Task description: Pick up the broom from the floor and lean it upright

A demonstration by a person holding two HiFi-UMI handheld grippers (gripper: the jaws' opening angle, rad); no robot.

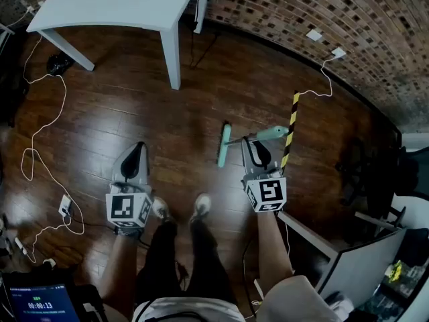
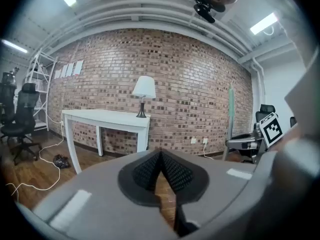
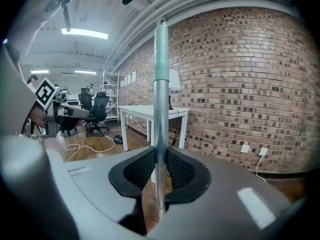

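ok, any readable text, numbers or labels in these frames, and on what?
"00:00:13" on the dark screen, bottom left of the head view; smaller line under it too blurred.
Left marker cube and right marker cube: code squares only, no letters.
Sheets on the brick wall: too small to read.
Broom: no print seen.

timer screen (image 1: 41,306), reading 00:00:13

Dark wood floor (image 1: 201,106) under white table (image 1: 114,2) and loose white cable (image 1: 65,99)
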